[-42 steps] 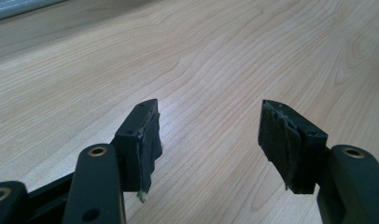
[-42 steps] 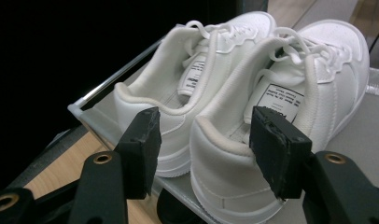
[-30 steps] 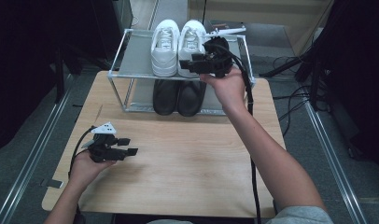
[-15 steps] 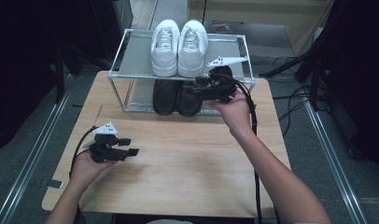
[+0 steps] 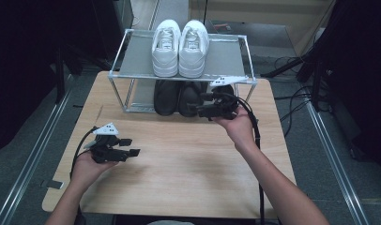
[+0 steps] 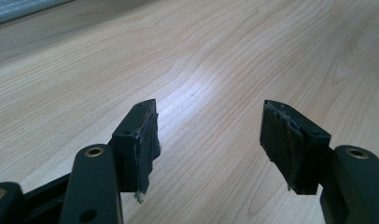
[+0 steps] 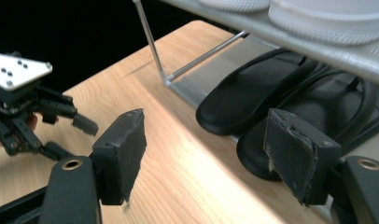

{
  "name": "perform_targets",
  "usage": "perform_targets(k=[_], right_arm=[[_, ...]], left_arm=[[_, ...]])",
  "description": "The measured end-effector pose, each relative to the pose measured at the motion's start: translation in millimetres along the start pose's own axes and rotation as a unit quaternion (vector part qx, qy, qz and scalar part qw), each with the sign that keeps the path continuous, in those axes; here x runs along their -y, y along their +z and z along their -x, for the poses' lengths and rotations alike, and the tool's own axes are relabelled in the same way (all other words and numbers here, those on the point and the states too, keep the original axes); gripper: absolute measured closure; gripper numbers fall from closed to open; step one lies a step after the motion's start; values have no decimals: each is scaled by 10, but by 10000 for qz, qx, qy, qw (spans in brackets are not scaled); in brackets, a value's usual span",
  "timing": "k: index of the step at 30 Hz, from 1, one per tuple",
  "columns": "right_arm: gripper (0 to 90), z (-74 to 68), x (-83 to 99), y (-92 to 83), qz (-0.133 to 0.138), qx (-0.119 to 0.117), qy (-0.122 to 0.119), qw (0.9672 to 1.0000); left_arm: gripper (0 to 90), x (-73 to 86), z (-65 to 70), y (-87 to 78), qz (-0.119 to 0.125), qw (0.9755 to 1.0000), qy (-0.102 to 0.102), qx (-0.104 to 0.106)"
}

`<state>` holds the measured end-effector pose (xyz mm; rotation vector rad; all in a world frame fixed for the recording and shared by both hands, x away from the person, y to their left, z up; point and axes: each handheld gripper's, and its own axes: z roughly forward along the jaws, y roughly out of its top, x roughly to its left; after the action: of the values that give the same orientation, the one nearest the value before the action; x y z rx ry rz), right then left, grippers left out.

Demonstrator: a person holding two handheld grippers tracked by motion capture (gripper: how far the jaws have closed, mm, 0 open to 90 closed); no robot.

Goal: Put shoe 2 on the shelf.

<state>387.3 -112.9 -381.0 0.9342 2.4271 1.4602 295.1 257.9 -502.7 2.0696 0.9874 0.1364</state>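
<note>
Pale wooden tabletop (image 5: 179, 173) carries a wire shoe rack (image 5: 132, 70) at its far edge, and on the rack's lower level lies a pair of black sandals (image 5: 178, 97), side by side beneath the white sneakers (image 5: 180, 47) on the upper shelf. Just in front of the right-hand sandal's toe the right gripper (image 5: 194, 108) is held low, its jaws having just been opening and now spread wide with nothing between them. Well apart, near the table's front left, the left gripper (image 5: 132, 146) hovers over bare wood with its jaws also apart and empty.
</note>
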Motion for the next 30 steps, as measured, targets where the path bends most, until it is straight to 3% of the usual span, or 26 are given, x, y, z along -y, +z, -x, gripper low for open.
perform_targets(k=[2, 4, 15, 30], right_arm=[[307, -3, 63, 9, -33, -11, -1, 10000], [308, -15, 128, 5, -65, 153, -77, 9998], [268, 18, 580, 47, -126, -166, 161, 9997], [270, 66, 1010, 51, -179, -77, 138, 9997]], left_arm=[[374, -1, 1, 5, -5, 10000, -33, -6], [373, -1, 2, 3, -7, 10000, -11, 2], [371, -2, 15, 13, -40, 10000, 2, -37], [368, -20, 33, 45, -117, 9999, 55, -35]])
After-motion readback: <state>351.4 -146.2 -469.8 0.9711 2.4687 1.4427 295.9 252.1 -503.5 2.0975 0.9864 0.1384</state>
